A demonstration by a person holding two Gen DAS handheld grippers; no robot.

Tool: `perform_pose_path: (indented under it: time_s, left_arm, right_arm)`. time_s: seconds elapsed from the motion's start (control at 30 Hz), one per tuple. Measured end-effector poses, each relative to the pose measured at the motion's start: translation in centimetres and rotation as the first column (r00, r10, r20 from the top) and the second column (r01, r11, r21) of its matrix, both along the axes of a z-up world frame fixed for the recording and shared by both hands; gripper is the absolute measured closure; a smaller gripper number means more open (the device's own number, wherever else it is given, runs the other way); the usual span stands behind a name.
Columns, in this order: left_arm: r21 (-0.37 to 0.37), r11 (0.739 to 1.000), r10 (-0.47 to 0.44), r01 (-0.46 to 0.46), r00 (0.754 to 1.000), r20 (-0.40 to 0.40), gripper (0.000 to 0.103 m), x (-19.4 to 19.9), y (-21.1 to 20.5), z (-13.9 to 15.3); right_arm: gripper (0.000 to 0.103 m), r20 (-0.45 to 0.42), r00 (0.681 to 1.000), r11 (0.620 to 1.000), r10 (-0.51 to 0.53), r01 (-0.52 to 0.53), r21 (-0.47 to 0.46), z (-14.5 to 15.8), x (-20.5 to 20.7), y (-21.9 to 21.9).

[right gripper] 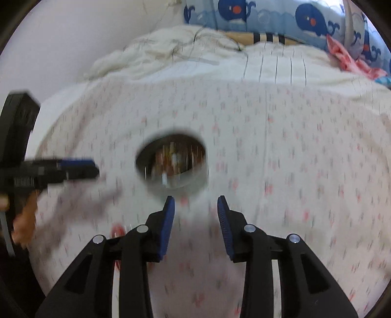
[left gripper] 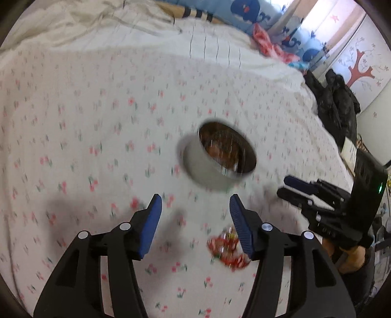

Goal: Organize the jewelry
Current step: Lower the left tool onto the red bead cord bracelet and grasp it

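Note:
A round metal tin (left gripper: 217,159) with a dark, shiny inside lies on the flowered bedsheet (left gripper: 85,122); its contents are too blurred to name. My left gripper (left gripper: 195,203) is open just in front of it, nothing between its blue pads. A red beaded piece of jewelry (left gripper: 227,249) lies on the sheet by the right finger (left gripper: 240,225). In the right wrist view the same tin (right gripper: 173,164) sits just beyond my right gripper (right gripper: 195,203), which is open and empty. The left gripper (right gripper: 80,168) shows at the left there; the right gripper (left gripper: 293,188) shows at the right of the left view.
Crumpled white bedding (right gripper: 158,56) lies at the head of the bed, with whale-print pillows (right gripper: 256,14) behind it. Pink fabric (left gripper: 271,46) lies near the pillows. A black garment (left gripper: 339,102) hangs off the bed's right edge. A hand (right gripper: 24,220) holds the left gripper.

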State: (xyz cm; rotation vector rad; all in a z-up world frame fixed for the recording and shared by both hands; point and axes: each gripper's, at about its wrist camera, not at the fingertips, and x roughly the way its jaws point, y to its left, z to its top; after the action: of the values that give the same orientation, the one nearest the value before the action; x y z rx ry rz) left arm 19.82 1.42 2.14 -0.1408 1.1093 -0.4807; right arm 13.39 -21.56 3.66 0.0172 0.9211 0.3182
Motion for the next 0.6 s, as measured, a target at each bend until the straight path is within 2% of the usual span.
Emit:
perform_pose_path:
  time_s: [0.07,0.13,0.2,0.27,0.4,0.5,0.6]
  left_arm:
    - [0.04,0.998,-0.042,0.042,0.999,0.001,0.048,-0.2,-0.8,-0.5]
    - [0.072,0.993,-0.099,0.098,0.995,0.002,0.048,-0.6,-1.8,-0.8]
    - [0.091,0.984,-0.153,0.153,0.988,-0.011,0.048,-1.1,-2.6,-1.3]
    - [0.123,0.98,-0.159,0.159,0.987,-0.011,0.048,-1.1,-2.9,-1.7]
    - [0.098,0.986,-0.131,0.135,0.99,-0.05,0.048,-0.4,-2.3,-2.2]
    - [0.102,0.978,-0.176,0.182,0.982,-0.066,0.048,-0.7,-2.8,-2.6]
    - [0.127,0.96,-0.24,0.249,0.967,-0.08,0.048,-1.4,-4.0,-3.4]
  right_arm:
    - [0.067,-0.044,0.999,0.999,0.02,-0.021,-0.037,-1.5,-0.7,0.5]
    - [0.067,-0.059,0.996,0.997,0.062,-0.064,-0.034,-1.8,-0.8,1.4]
    - [0.067,-0.05,0.994,0.995,0.1,-0.1,-0.013,-1.6,-0.9,2.2]
    - [0.067,-0.03,0.99,0.99,0.141,-0.14,0.014,-1.3,-1.2,2.8]
    - [0.067,0.014,0.973,0.973,0.229,-0.228,-0.027,-0.9,-2.2,4.8]
    - [0.067,-0.012,0.972,0.968,0.235,-0.235,-0.089,-1.7,-2.3,5.5]
    - [0.067,-0.034,0.979,0.972,0.203,-0.206,-0.112,-2.3,-2.2,5.0]
